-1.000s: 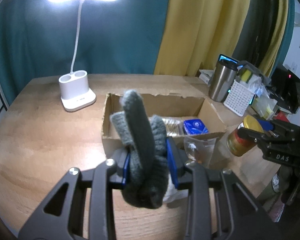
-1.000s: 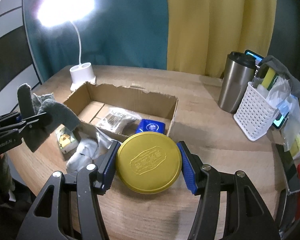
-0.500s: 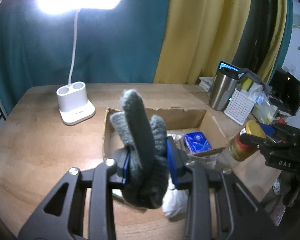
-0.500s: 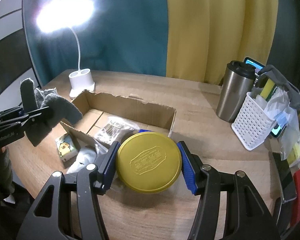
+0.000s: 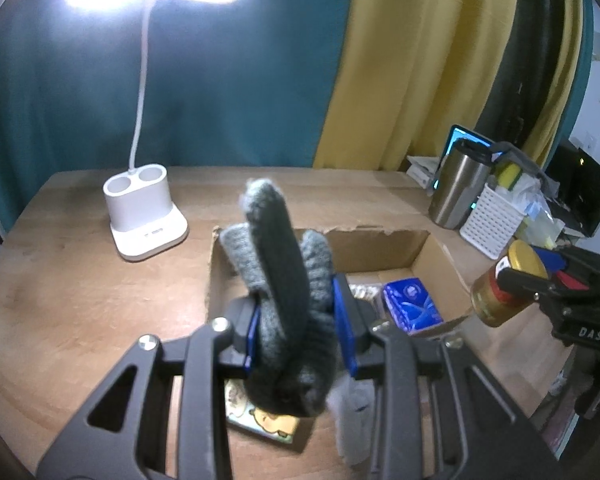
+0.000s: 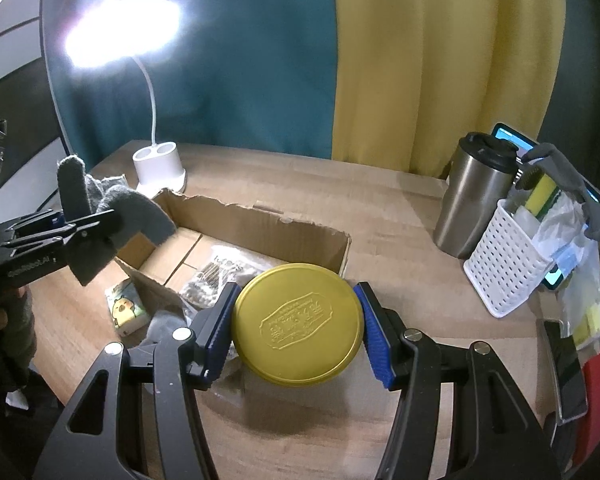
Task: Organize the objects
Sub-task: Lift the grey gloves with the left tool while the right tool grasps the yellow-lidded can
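My left gripper point(image 5: 298, 320) is shut on a grey knitted glove point(image 5: 284, 280) and holds it in the air above the front left corner of an open cardboard box point(image 5: 380, 240). It also shows in the right wrist view point(image 6: 88, 224). My right gripper point(image 6: 296, 324) is shut on a jar with a gold lid point(image 6: 298, 322), held above the table in front of the box point(image 6: 260, 220). In the left wrist view the jar point(image 5: 504, 288) hangs to the right of the box. The box holds a blue packet point(image 5: 410, 306) and a clear bag point(image 6: 220, 272).
A white lamp base point(image 5: 144, 212) stands at the back left. A steel tumbler point(image 6: 476, 196) and a white perforated basket point(image 6: 508, 264) stand at the right. A small yellow-print pack point(image 6: 126, 310) and a white bag point(image 5: 352, 412) lie in front of the box.
Both grippers have risen and drawn back from the box, so the box sits lower and farther in both views. The glove and the jar stay gripped.
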